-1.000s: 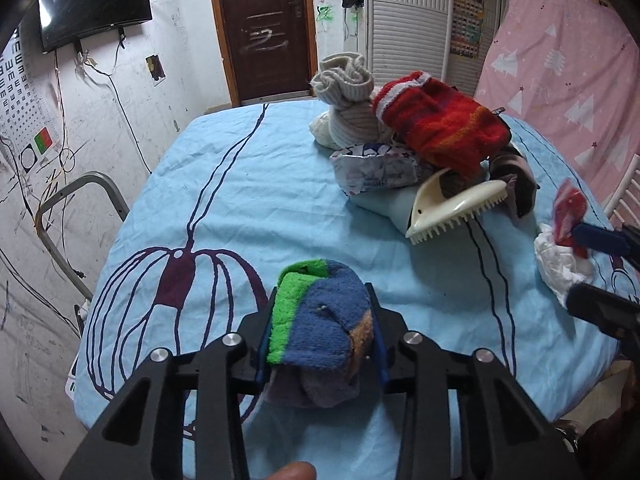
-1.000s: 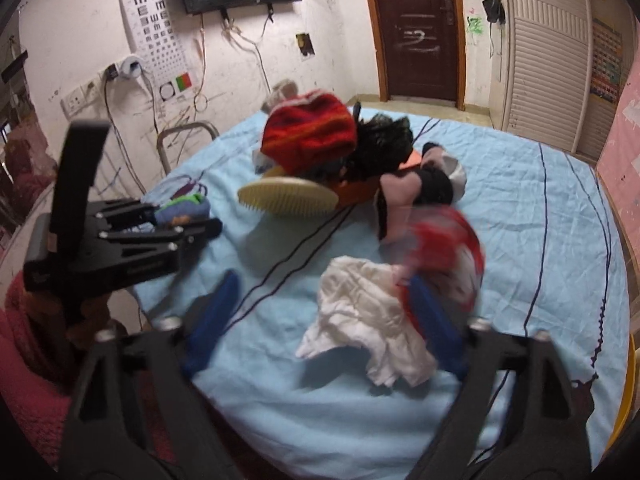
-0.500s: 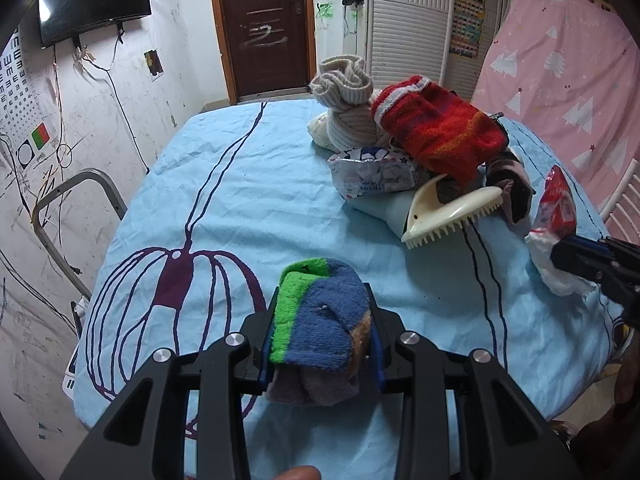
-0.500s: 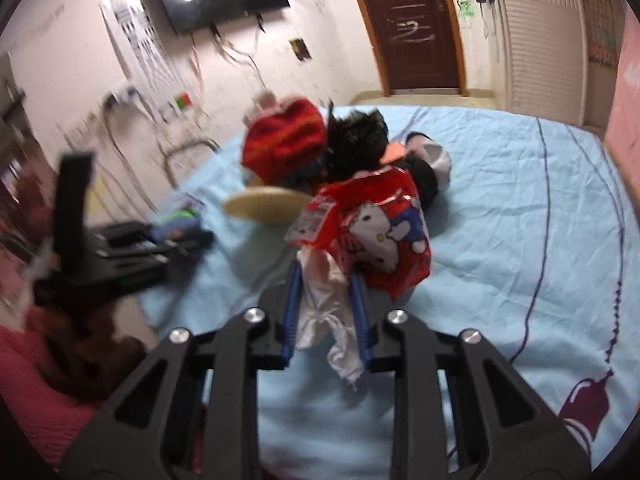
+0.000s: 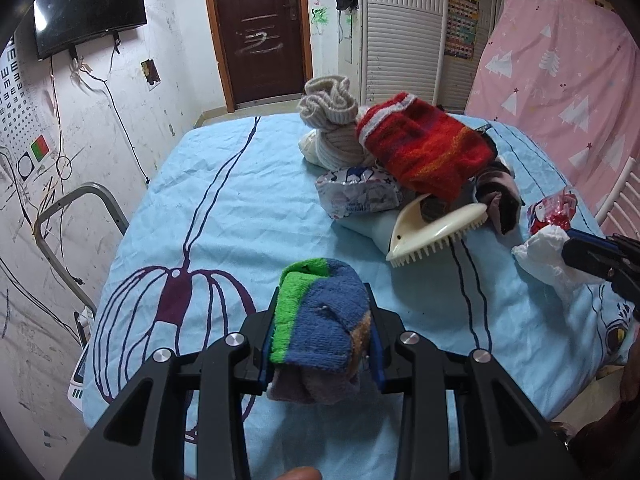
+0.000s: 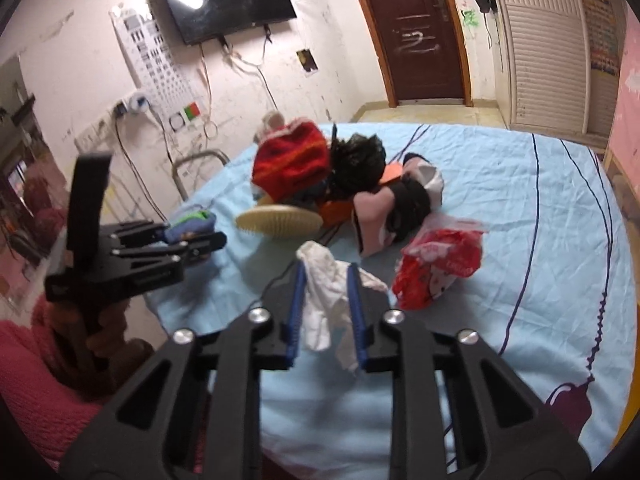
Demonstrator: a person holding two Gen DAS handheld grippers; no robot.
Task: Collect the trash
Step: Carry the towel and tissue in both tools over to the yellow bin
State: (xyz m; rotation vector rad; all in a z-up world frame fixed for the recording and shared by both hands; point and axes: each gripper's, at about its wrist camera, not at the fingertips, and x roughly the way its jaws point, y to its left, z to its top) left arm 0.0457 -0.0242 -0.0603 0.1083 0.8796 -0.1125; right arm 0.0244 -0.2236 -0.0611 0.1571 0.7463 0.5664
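Observation:
My right gripper (image 6: 326,276) is closing, and its blue pads press on a crumpled white tissue (image 6: 324,292) held just above the light blue bedsheet (image 6: 520,208). A red cartoon-print wrapper (image 6: 438,264) lies on the sheet just right of it. In the left wrist view the tissue (image 5: 540,252) and wrapper (image 5: 554,210) sit at the right edge, with the right gripper's fingers (image 5: 592,258) behind them. My left gripper (image 5: 324,304) is shut on a blue and green sock (image 5: 320,324) near the bed's front edge. A silver snack wrapper (image 5: 358,194) lies by the pile.
A pile sits mid-bed: a red knitted sock (image 5: 424,156), a beige sock (image 5: 332,120), a cream brush (image 5: 436,232), a black bag (image 6: 358,160), dark and pink socks (image 6: 400,204). A metal frame (image 5: 76,208) stands left of the bed. A pink mattress (image 5: 560,80) leans at the right.
The right gripper's jaws closed from wide open onto the white tissue. The red wrapper, up by the jaws half a second ago, now lies on the sheet beside them. The left gripper stayed put.

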